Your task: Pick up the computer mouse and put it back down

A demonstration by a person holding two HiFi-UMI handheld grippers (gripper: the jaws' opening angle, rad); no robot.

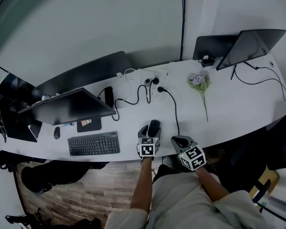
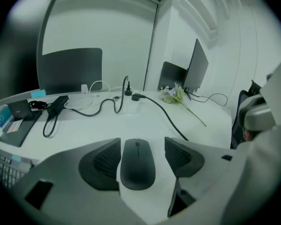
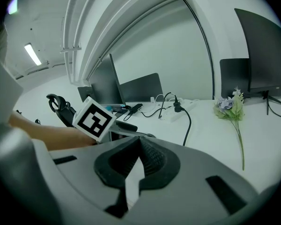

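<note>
Head view showed a long curved white desk [image 1: 238, 113], the left gripper [image 2: 141, 149] with jaws spread apart, the right gripper [image 3: 138, 149] with jaws pressed together on nothing, the flat black computer mouse [image 1: 154, 127] lying ungripped on the desk between the left jaws.

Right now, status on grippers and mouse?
Left gripper open, straddling mouse on desk. Right gripper shut, empty. Cable nearby, not blocking.

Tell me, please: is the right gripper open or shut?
Shut. In the right gripper view, the jaws of the right gripper meet, and nothing stands between them.
</note>
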